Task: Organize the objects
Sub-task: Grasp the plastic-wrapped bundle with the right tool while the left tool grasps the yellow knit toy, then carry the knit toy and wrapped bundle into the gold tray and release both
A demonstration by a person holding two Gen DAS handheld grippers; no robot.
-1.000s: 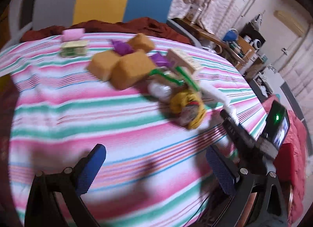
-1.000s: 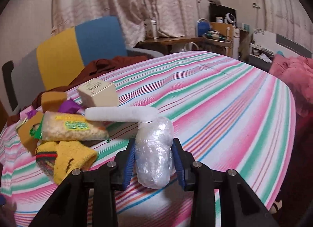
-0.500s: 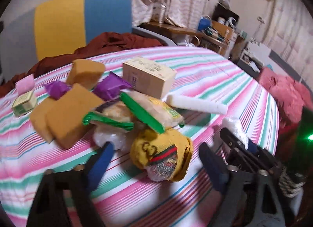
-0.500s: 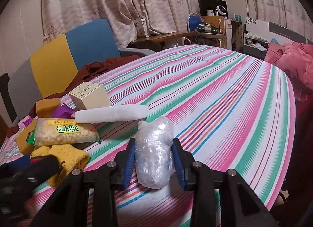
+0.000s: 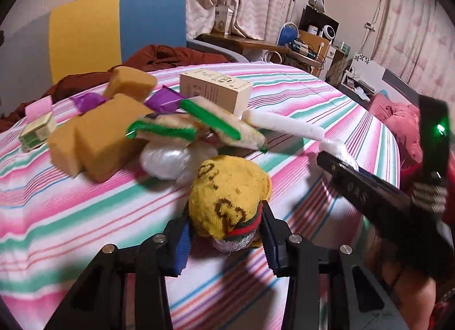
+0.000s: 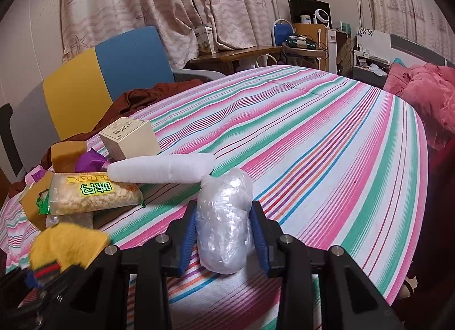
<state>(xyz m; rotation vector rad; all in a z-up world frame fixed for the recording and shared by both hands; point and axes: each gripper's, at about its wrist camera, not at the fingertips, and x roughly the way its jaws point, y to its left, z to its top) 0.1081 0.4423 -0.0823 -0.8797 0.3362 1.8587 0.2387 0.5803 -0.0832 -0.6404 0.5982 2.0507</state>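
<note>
Striped surface (image 6: pixel 327 142) runs ahead of both tools; curtains (image 6: pixel 159 3) and a blue-yellow chair (image 5: pixel 113 26) beyond. Since a second ago our left tool (image 5: pixel 226 240) has moved in from bare cloth and now clamps the yellow sock (image 5: pixel 230 196). Right tool (image 6: pixel 224 233) still grips the plastic-wrap bundle (image 6: pixel 226 216). Ahead of the left tool we count: three sponges (image 5: pixel 105 142), two snack packs (image 5: pixel 182 128), two purple wrappers (image 5: pixel 165 99), one box (image 5: pixel 214 89), one foam roll (image 5: pixel 284 126).
</note>
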